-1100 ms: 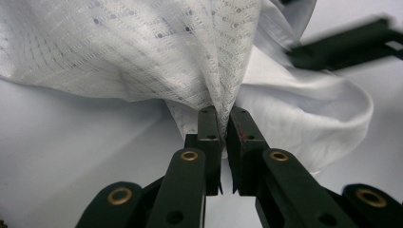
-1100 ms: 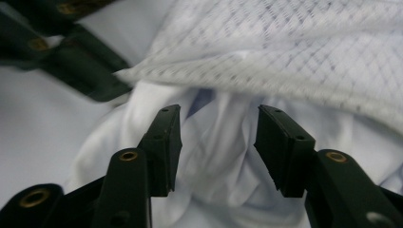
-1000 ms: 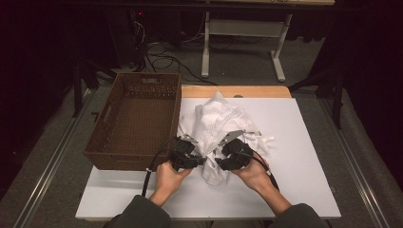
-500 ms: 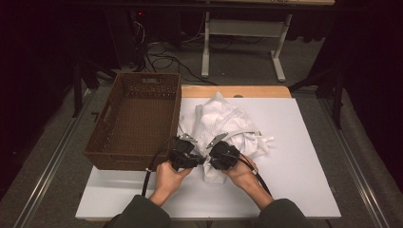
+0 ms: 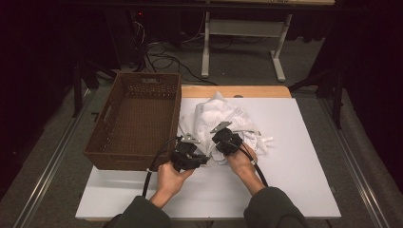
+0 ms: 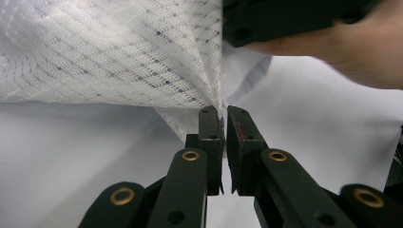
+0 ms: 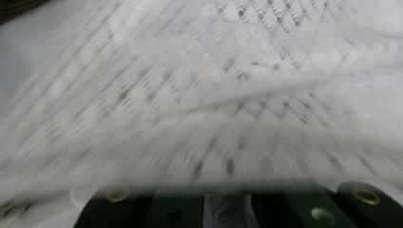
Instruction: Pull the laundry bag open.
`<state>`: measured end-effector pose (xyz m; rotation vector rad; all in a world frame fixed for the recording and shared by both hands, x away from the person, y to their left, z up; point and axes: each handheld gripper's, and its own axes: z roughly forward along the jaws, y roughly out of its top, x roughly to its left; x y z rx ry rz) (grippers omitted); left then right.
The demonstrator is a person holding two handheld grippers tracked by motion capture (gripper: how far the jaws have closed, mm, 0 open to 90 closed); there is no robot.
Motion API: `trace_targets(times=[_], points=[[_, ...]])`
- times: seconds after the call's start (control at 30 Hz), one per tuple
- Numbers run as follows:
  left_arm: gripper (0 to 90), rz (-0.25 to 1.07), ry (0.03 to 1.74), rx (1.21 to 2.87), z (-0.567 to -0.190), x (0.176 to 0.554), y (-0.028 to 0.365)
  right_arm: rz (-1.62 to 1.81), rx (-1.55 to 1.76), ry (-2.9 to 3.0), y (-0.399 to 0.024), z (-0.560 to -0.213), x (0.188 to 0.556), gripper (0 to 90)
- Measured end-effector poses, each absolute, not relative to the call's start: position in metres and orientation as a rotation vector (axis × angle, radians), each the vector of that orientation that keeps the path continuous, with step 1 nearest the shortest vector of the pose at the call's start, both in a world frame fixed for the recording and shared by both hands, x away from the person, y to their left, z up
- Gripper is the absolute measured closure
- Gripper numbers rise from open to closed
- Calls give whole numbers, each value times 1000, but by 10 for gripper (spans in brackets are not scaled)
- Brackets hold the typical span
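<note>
A crumpled white mesh garment (image 5: 219,116) lies on the white table (image 5: 294,156), just right of the basket. My left gripper (image 6: 222,114) is shut on a fold at the garment's near edge (image 6: 142,61), and the cloth rises taut from its tips. In the high view it (image 5: 195,154) sits at the garment's front left. My right gripper (image 5: 224,139) is close beside it on the garment's front. Its jaws have just been closing; blurred mesh cloth (image 7: 199,104) drapes over them, with cloth in the narrow gap between them. The tips are hidden.
A brown wicker basket (image 5: 102,142) stands open at the table's left, close to my left hand. A wooden board (image 5: 237,91) borders the table's far edge. Bare white tabletop extends to the right and front. Desk legs and cables stand on the floor beyond.
My right gripper has shifted left and down onto the garment's front, closer to the left gripper. The left gripper has stayed where it was, holding the cloth.
</note>
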<state>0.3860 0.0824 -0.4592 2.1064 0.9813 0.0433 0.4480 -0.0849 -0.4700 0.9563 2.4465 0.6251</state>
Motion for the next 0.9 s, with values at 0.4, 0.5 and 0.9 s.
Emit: trace_targets(times=[0.4, 0.5, 0.9], points=[[835, 48, 1003, 2111, -465, 389, 86, 670, 888, 2509, -102, -450, 422, 539], [831, 77, 1010, 2135, -467, 388, 83, 680, 901, 2540, -113, -451, 411, 483], [681, 47, 1045, 2166, -478, 390, 78, 595, 885, 2599, -108, -477, 404, 512]])
